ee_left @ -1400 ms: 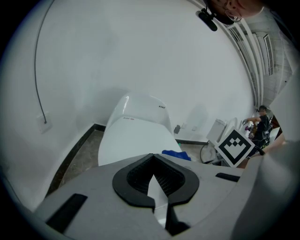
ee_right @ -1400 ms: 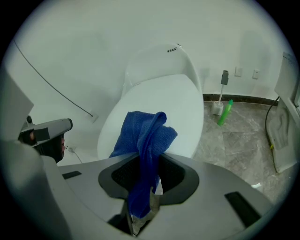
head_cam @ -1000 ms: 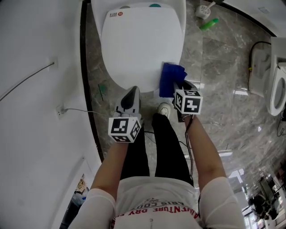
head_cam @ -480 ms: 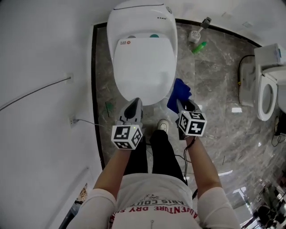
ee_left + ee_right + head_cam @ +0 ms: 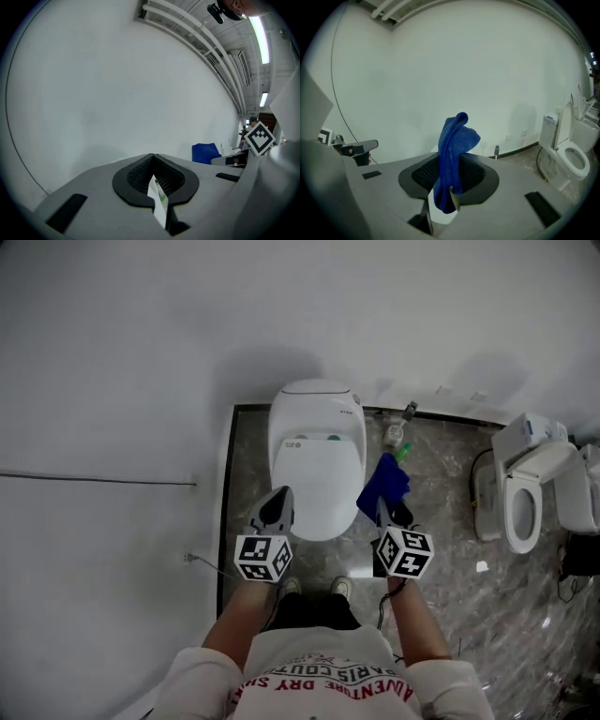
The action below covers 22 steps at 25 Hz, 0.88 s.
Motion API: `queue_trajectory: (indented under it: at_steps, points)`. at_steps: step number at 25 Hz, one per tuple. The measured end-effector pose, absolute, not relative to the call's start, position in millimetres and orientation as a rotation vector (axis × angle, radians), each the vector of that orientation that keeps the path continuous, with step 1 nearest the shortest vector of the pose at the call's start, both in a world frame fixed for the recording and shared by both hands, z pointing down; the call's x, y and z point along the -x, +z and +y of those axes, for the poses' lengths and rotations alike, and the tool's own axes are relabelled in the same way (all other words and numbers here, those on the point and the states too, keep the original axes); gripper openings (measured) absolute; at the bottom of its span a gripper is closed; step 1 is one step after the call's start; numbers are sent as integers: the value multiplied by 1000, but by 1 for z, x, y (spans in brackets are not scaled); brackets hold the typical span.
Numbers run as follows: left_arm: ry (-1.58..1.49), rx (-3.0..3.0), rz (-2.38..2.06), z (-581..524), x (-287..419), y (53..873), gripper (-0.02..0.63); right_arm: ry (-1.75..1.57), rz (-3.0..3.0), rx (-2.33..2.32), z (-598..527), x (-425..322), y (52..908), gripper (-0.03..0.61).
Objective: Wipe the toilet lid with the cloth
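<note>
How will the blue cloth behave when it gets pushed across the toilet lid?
Probably floppy: the cloth curls and folds over itself where the right gripper pinches it. Likely light, since one pinched fold carries it all. Its knobbly weave should drag rather than slide on the smooth lid, so it may bunch.

Grey marble floor bears a closed toilet and an open toilet.

Wht tee w/ red print, short sleeves; blk trousers; pale shoes.
</note>
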<state>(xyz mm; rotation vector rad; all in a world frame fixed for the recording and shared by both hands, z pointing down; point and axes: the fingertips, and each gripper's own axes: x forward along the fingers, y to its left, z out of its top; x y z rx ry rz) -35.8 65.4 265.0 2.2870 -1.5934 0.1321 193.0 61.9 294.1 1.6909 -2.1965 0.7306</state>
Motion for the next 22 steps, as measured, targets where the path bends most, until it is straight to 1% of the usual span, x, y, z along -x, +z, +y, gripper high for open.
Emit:
queue_trajectory:
  at_steps: [5, 10, 14, 18, 22]
  points:
    - [34, -2422, -1690, 56, 72, 166, 6, 481, -2309, -1748, 58, -174, 201, 103]
    - [40, -2616, -1724, 82, 71, 102, 6, 258, -2288, -1809, 78, -170, 148, 103]
    - [1, -2646, -1742, 93, 75, 83, 6, 184, -2311, -1815, 85, -159, 130, 103]
    - [-95, -2574, -1722, 89, 83, 86, 6, 131, -2344, -1810, 83, -151, 124, 103]
    - [-61, -2580, -1718, 87, 79, 95, 6, 107, -2362, -1782, 85, -147, 128, 103]
